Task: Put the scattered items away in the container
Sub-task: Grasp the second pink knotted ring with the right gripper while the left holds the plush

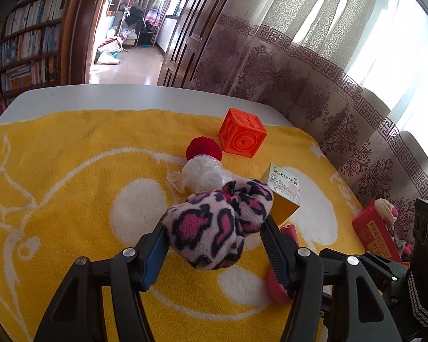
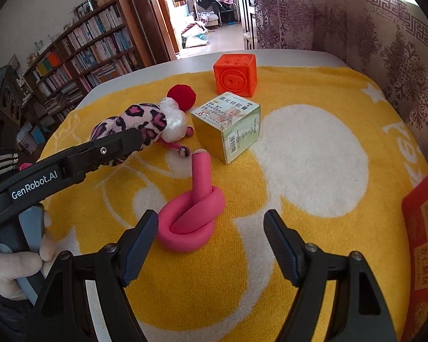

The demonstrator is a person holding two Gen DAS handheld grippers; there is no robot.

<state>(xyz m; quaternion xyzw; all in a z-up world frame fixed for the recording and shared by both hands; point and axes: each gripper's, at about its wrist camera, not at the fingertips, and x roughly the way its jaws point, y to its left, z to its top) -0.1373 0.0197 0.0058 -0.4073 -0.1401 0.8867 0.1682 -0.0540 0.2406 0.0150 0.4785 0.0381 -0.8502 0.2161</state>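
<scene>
My left gripper [image 1: 214, 228] is shut on a pink leopard-print fuzzy sock [image 1: 214, 222] and holds it above the yellow towel [image 1: 71, 199]; the sock also shows in the right wrist view [image 2: 134, 125]. My right gripper [image 2: 211, 222] is open and empty, just in front of a knotted pink foam tube [image 2: 194, 216]. On the towel lie an orange cube [image 2: 234, 71], a red ball [image 2: 182, 96], a white plastic-wrapped ball [image 1: 202, 173] and a small medicine box [image 2: 231, 131]. A red box container [image 2: 422, 245] stands at the right edge, with some fabric in it [image 1: 385, 211].
The table's far edge [image 1: 128, 97] is white, beyond the towel. A patterned curtain [image 1: 299, 85] hangs close on the right. A bookshelf [image 2: 85, 54] and an open doorway [image 1: 128, 42] are behind.
</scene>
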